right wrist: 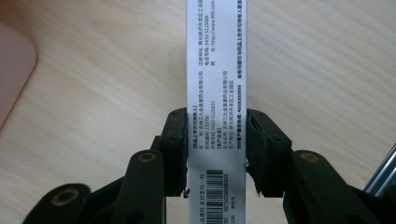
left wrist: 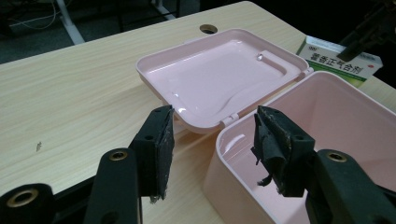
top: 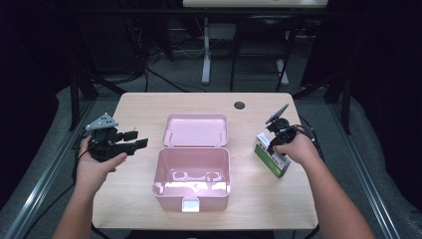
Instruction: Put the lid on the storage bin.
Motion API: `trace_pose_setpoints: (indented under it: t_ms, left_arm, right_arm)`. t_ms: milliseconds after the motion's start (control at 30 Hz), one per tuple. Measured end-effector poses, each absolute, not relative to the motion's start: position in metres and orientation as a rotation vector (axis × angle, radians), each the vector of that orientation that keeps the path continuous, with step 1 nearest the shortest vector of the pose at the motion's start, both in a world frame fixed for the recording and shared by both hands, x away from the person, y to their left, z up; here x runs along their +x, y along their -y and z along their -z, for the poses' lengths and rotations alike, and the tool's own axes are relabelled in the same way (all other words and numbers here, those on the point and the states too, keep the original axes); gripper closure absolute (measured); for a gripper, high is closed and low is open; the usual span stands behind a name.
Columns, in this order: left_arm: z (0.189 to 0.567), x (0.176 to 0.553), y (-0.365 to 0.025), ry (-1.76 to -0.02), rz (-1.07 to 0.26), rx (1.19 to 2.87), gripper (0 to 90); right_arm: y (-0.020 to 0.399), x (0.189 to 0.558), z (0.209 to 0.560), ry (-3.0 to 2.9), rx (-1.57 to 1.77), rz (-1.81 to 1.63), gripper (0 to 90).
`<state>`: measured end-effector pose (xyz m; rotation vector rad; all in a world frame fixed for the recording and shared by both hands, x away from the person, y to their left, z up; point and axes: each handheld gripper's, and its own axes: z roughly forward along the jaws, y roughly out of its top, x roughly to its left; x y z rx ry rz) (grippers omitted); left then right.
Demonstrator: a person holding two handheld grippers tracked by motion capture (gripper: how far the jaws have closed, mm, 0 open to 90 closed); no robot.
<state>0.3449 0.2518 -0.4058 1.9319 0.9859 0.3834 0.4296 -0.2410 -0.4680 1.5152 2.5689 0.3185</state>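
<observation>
An open pink plastic box [top: 155,172] sits mid-table, and its lid [top: 195,130] lies flat behind it. Nothing is inside the box. A white and green medicine box [top: 271,159] stands on edge to the right of it. My right gripper [top: 276,142] reaches down over the medicine box [right wrist: 217,70]. In the right gripper view the right gripper [right wrist: 217,121] has its two pads against the carton's two faces. My left gripper [top: 137,139] hovers left of the pink box, open and holding nothing. In the left gripper view the left gripper [left wrist: 215,119] points at the lid [left wrist: 219,70] and the box's near corner [left wrist: 224,135].
A round cable hole [top: 239,105] sits near the wooden table's [top: 139,109] far edge. Bare wood lies to the left of and behind the pink box. Beyond the table are dark floor, cables and a desk's white legs [top: 205,55].
</observation>
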Motion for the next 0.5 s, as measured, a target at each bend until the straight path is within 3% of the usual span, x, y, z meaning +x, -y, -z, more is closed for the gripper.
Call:
trace_pose_setpoints:
  t_ms: [500]
  left_arm:
    - [0.4061,0.3452,-0.2519,-0.986,-0.372,1.934,47.6]
  right_arm:
    - [0.2319,0.4256,0.4607,-2.655,1.526,-0.175,56.5]
